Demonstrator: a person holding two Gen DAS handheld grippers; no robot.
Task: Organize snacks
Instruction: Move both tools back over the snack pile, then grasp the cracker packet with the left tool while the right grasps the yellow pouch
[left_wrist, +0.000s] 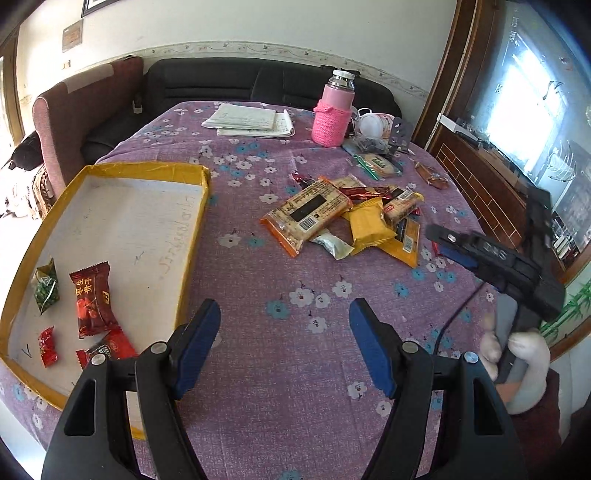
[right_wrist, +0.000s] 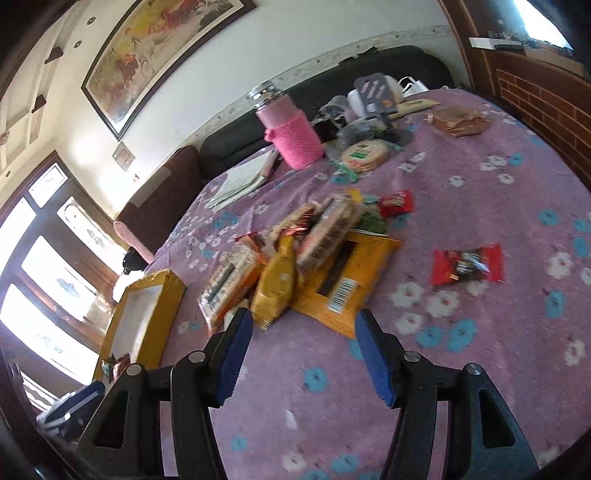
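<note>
At far left, one yellow-rimmed tray on the table edge holds five wrapped sweets: one green, four red. Bare flowered cloth lies open before both grippers. Mid-table sits one heap of snack packs; one red pack lies apart, right. Left gripper and right gripper both gape, empty, touching nothing.
</note>
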